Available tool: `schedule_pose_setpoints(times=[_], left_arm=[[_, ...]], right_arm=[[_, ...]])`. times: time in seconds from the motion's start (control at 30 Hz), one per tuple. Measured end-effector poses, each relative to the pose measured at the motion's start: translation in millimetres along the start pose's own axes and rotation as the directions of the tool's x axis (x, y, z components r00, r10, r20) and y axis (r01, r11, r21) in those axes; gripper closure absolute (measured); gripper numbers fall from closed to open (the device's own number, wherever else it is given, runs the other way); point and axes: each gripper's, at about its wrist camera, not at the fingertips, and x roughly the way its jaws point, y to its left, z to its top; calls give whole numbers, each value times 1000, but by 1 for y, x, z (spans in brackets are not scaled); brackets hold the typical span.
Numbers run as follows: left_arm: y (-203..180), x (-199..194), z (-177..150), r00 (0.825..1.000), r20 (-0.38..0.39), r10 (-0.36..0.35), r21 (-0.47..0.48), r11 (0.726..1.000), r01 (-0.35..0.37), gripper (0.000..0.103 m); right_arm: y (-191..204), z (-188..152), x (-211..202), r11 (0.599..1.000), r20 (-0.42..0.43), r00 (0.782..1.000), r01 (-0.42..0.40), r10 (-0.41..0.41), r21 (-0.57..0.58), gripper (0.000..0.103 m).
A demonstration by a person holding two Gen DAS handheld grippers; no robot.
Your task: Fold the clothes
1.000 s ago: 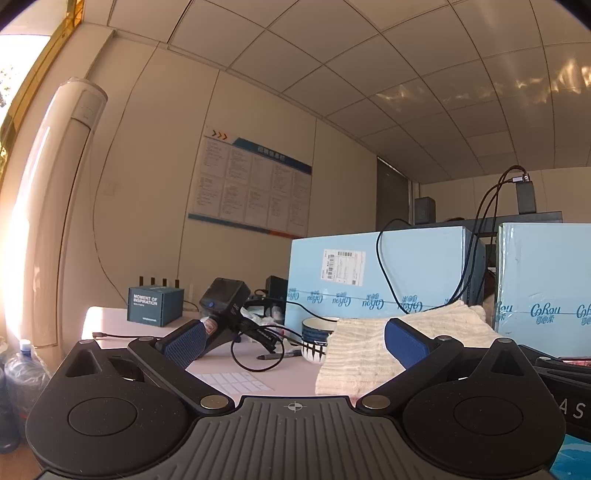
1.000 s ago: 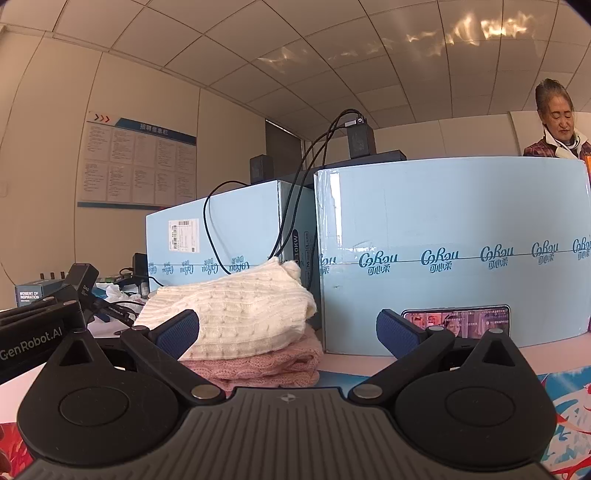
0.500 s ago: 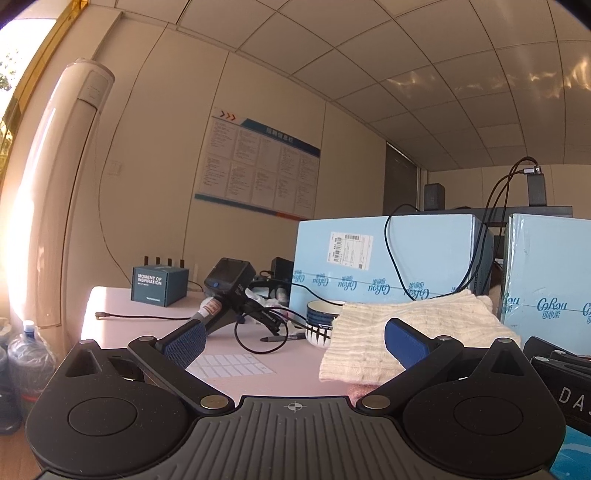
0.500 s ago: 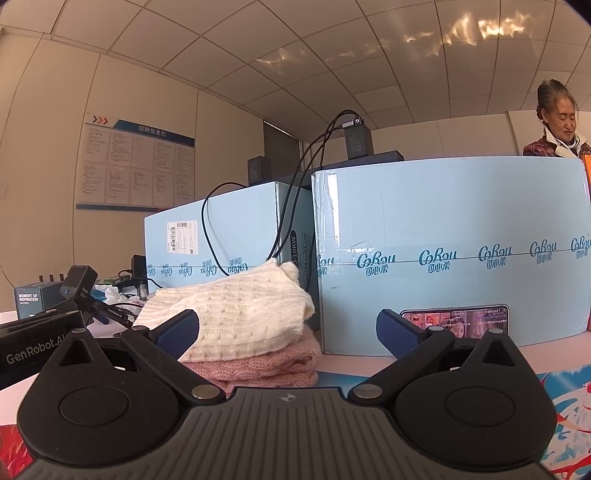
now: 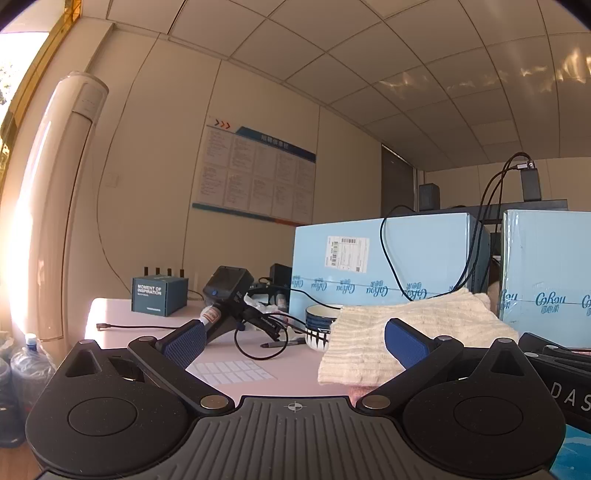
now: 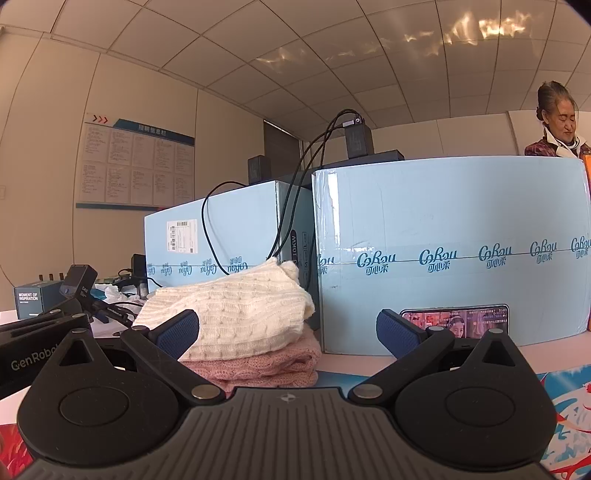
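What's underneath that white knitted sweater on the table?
A folded pink knit lies under the white sweater, its front edge showing below. How far back it reaches, or whether anything lies beneath it, is hidden.

Daylight from a window (image 5: 14,74) at far left overexposes that edge and washes the worktop (image 5: 110,314); ceiling panels (image 6: 461,29) show glare patches; fisheye curvature bends edges, corners vignetted.

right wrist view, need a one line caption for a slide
Open right hand-held gripper faces a folded cream sweater stacked on a pink sweater before blue boxes.
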Motion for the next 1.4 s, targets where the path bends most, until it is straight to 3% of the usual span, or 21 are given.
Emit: schedule_pose_setpoints(times=[1.4], left_arm=[[-1,-1,-1,1000,2,1,10,1000,-1,0]], right_arm=[[-1,-1,0,1000,0,1000,3,-3,6,0]])
